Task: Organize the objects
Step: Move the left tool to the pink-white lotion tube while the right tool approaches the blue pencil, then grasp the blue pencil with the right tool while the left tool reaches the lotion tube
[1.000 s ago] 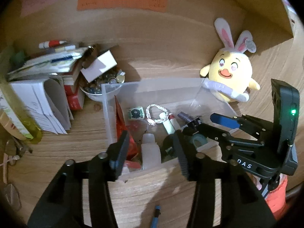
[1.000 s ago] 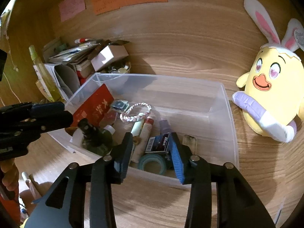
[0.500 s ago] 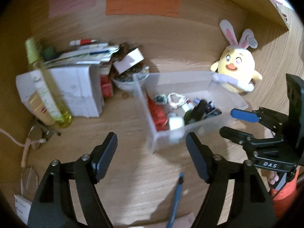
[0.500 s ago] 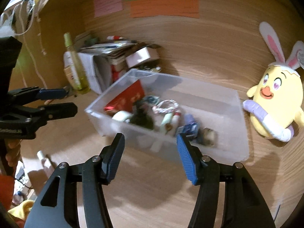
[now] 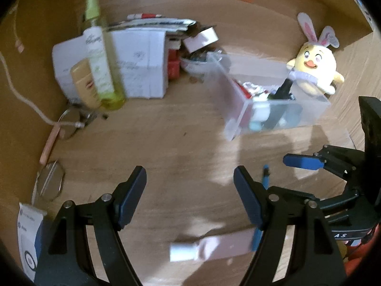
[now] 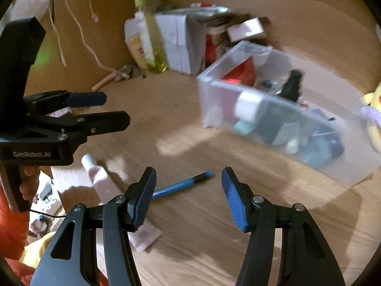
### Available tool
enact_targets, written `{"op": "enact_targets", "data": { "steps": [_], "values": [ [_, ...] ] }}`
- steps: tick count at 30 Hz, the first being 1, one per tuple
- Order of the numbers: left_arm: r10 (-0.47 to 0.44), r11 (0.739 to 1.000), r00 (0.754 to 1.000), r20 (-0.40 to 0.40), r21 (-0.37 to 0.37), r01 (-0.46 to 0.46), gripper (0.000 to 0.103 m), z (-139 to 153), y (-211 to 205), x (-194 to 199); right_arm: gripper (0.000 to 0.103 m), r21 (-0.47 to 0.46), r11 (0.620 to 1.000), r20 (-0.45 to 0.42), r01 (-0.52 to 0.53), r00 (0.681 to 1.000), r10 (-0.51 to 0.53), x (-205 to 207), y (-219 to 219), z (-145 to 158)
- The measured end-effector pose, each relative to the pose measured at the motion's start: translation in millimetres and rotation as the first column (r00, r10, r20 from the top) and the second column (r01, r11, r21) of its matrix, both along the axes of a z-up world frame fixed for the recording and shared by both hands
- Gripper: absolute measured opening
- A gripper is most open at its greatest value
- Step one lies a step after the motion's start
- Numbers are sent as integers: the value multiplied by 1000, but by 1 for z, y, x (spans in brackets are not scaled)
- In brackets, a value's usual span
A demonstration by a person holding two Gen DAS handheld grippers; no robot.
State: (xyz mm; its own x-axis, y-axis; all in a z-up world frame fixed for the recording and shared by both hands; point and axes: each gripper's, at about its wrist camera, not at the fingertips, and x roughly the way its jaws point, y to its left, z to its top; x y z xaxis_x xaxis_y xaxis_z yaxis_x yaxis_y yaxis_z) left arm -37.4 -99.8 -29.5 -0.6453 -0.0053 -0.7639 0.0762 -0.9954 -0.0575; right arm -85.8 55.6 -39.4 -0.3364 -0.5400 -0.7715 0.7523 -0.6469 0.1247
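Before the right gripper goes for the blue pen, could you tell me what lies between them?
Only bare wood: in the right wrist view, nothing lies between the right gripper and the pen.

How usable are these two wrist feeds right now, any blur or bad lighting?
Left wrist: the yellow-green bottle and pink tube are motion-smeared, while the left claw stays sharp. Right wrist: the clear bin and its contents are blurred, and bright light patches break up the wooden desk. Both: strong fisheye bending and dark corners.

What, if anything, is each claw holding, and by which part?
Nothing. The left claw and right claw both stand open and empty above the desk; the blue pen and pink tube lie loose.
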Motion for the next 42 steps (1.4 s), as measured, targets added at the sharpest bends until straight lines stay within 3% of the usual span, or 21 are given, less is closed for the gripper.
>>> {"op": "enact_targets", "data": {
  "steps": [7, 13, 17, 21, 30, 33, 42],
  "values": [
    [19, 1000, 1000, 22, 8, -19, 76, -13, -11, 20, 53, 26, 1000, 59, -4, 998, 3, 5, -16, -16],
    [43, 999, 998, 35, 22, -44, 77, -18, -15, 35, 53, 40, 999, 43, -1, 999, 0, 8, -16, -19],
    [60, 996, 997, 42, 63, -63, 80, -21, -15, 46, 40, 48, 999, 26, 4, 1000, -6, 8, -13, -20],
    [67, 996, 996, 61, 58, -71, 81, -23, -13, 56, 31, 64, 998, 1, 3, 1000, -3, 7, -10, -20],
    [62, 991, 990, 123, 113, -76, 86, -34, -9, 73, 15, 116, 993, -59, -8, 998, 15, 7, 4, -21],
    [32, 987, 988, 149, 154, -55, 86, -41, -4, 72, 13, 121, 993, -67, -8, 998, 16, 6, 10, -21],
    [-24, 983, 991, 131, 183, 0, 86, -41, 15, 49, 11, 142, 990, -101, 25, 995, -10, 0, 35, -21]
  ]
}}
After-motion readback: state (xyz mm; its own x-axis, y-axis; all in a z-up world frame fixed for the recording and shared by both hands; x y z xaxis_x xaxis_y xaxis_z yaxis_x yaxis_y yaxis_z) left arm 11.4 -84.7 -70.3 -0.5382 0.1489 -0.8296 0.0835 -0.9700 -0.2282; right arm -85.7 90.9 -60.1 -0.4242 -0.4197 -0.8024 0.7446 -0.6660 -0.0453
